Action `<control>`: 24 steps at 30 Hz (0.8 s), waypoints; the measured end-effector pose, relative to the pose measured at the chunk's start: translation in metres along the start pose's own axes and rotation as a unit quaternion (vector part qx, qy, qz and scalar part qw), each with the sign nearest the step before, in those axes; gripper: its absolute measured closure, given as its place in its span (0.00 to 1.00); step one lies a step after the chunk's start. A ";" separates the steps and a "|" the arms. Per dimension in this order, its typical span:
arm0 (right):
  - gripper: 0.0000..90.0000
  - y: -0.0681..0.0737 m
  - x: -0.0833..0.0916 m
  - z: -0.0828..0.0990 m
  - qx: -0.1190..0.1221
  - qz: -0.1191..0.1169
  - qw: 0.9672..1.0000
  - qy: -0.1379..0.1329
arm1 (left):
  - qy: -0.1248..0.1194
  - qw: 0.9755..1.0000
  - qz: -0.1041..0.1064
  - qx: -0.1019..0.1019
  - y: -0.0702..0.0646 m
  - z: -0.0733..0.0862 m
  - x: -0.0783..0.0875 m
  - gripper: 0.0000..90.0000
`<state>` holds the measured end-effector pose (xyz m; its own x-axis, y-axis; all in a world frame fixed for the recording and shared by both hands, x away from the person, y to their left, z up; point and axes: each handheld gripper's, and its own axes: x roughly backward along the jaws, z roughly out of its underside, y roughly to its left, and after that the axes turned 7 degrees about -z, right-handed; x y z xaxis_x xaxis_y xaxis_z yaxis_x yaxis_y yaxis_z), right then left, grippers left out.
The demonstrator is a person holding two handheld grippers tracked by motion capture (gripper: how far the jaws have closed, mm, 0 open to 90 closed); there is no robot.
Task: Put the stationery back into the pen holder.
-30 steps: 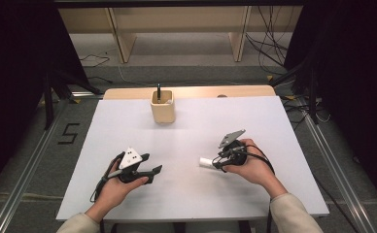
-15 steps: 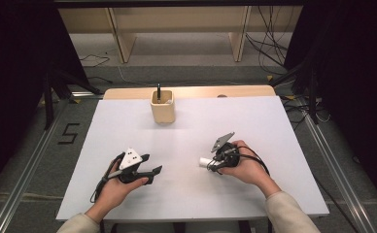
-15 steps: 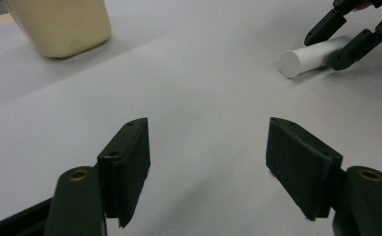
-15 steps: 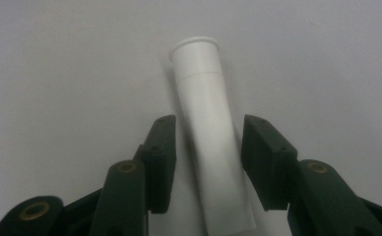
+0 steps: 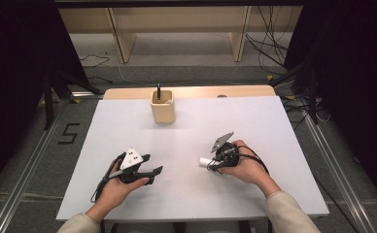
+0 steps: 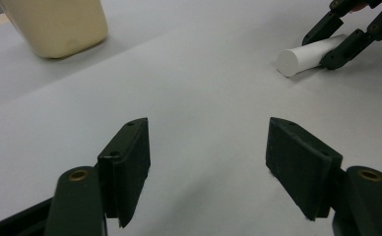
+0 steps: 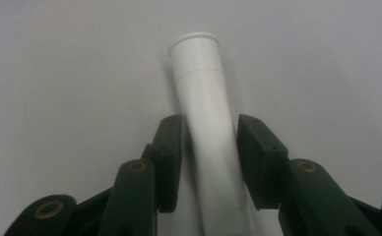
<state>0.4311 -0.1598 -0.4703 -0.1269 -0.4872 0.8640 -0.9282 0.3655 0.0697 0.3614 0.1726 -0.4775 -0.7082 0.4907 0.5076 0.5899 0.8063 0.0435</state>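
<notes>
White tube [image 7: 206, 128], lying flat, pointing leftward

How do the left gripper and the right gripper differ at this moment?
The left gripper has its jaws wide apart with nothing between them; the right gripper has its jaws closed around a white tube. The left carries a white three-cornered plate, the right a grey one. Both are hand-held low over the white table.
</notes>
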 end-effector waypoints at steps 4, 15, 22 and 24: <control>0.71 0.000 0.000 0.000 0.002 -0.002 1.000 0.000 | -0.001 1.000 0.000 -0.001 0.000 0.000 0.000 0.37; 0.75 -0.001 0.000 0.001 0.010 -0.008 1.000 -0.001 | -0.001 1.000 0.001 -0.001 -0.001 0.000 0.000 0.37; 0.78 -0.001 0.000 0.002 0.010 -0.013 1.000 -0.006 | 0.000 1.000 0.000 -0.001 -0.001 0.000 0.000 0.37; 0.78 -0.001 0.000 0.003 0.010 -0.014 1.000 -0.006 | 0.000 1.000 0.000 -0.002 0.000 0.000 0.000 0.37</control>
<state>0.4315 -0.1624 -0.4715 -0.1057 -0.5065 0.8557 -0.9384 0.3356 0.0828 0.3613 0.1721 -0.4777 -0.7078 0.4914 0.5074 0.5923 0.8043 0.0473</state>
